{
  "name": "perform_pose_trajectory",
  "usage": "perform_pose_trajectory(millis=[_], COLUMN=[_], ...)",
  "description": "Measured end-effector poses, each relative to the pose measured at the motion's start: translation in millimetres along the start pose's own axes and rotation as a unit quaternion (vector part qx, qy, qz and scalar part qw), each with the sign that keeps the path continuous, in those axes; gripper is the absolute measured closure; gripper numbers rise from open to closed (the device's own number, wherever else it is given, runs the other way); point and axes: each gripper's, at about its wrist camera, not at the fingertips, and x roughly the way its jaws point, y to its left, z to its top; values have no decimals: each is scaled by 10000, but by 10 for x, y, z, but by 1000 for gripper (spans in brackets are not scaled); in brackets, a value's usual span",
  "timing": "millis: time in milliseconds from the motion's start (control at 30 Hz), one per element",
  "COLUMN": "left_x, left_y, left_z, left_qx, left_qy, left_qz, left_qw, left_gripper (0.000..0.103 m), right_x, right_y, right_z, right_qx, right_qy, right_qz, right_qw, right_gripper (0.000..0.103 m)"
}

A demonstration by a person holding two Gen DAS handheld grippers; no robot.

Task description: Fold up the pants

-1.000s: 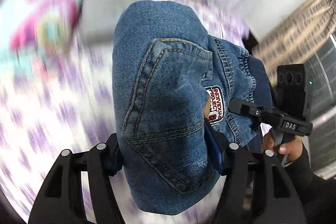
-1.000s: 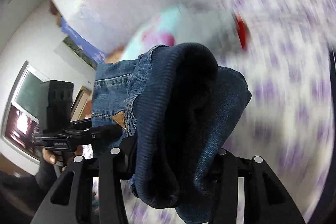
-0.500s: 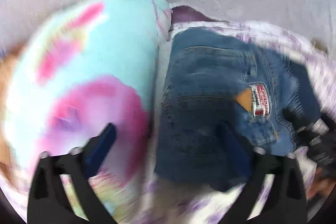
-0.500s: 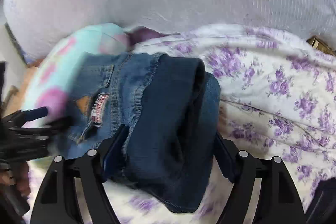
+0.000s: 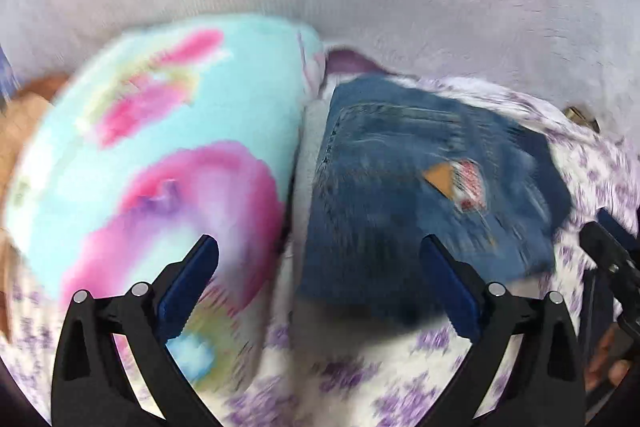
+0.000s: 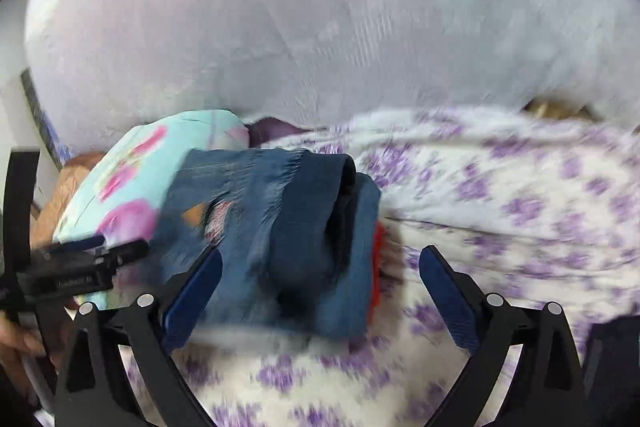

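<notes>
- Left wrist view: your left gripper (image 5: 318, 267) is spread wide and grips nothing. The folded jeans (image 5: 424, 187) lie ahead on the floral bedsheet (image 5: 344, 383), mostly behind the right finger (image 5: 448, 283). Their left edge is just beside the tie-dye pillow (image 5: 160, 155).
- Right wrist view: your right gripper (image 6: 320, 279) has jaws opening, the jeans (image 6: 288, 239) lying loose between them. Open sheet (image 6: 520, 211) extends rightward.

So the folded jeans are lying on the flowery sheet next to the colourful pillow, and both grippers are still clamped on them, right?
Not quite. The jeans do lie folded on the sheet beside the pillow, but neither gripper is clamped: the left gripper is open, and the right gripper's jaws are opening, pads off the denim. Both wrist views show it.
</notes>
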Motion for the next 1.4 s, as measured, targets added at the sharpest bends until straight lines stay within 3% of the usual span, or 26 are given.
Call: perform_pose_trajectory(millis=[67, 167, 433, 633, 1033, 1400], left_x=[-328, -714, -1502, -1903, -2434, -2554], left_y=[-39, -39, 92, 205, 336, 466], left_z=[-202, -541, -1328, -1641, -1957, -2052], left_qx=[103, 78, -2, 115, 190, 40], left_qy=[-243, -283, -200, -268, -361, -435], left_qz=[36, -1, 61, 186, -17, -109], left_qw=[9996, 9996, 9998, 9994, 9992, 9990], left_gripper=[5, 5, 5, 5, 5, 5], right_x=[-383, -823, -1710, -2119, -2572, -2643], right_y=[142, 303, 697, 971, 1374, 1462], right_z=[-193, -477, -1020, -1185, -1357, -1419], right_qx=[-220, -369, -325, -356, -612, -710], right_qy=[-204, -333, -261, -205, -222, -271], right_qz=[-249, -512, -617, -601, -478, -598], right_qw=[9992, 9975, 9972, 9973, 9967, 9953], right_gripper=[4, 4, 4, 4, 4, 4])
